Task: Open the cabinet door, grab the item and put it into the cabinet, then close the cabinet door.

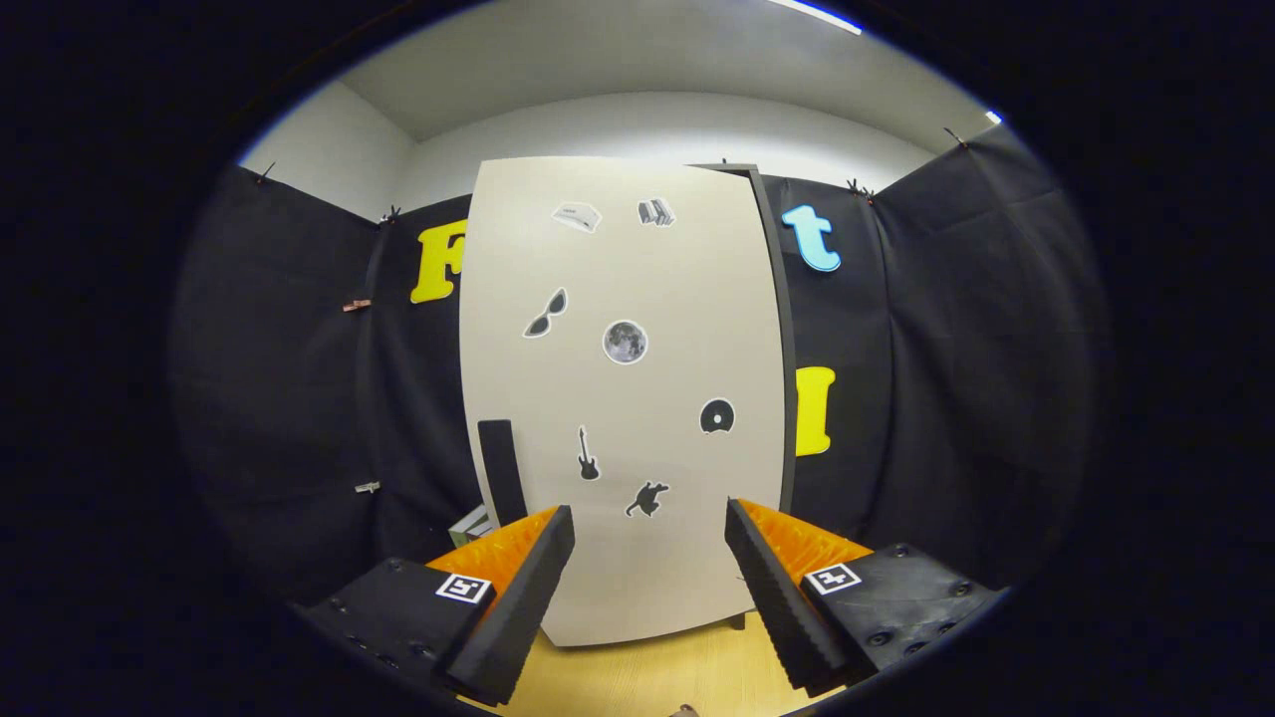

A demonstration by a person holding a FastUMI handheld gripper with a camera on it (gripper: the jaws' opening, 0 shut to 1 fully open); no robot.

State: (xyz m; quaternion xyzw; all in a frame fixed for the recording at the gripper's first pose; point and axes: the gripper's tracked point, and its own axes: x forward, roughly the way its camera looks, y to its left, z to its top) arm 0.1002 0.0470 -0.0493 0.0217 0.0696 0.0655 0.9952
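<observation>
The gripper (649, 558) hung wide open before the shut, sticker-covered white cabinet door (623, 398); missing its dark vertical handle (501, 470) seemed the risk.

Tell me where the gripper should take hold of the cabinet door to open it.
Likely the dark vertical handle near the door's left edge, low down. It is a narrow upright bar, so come straight from the front with the open gripper moved left, one jaw on each side.
</observation>
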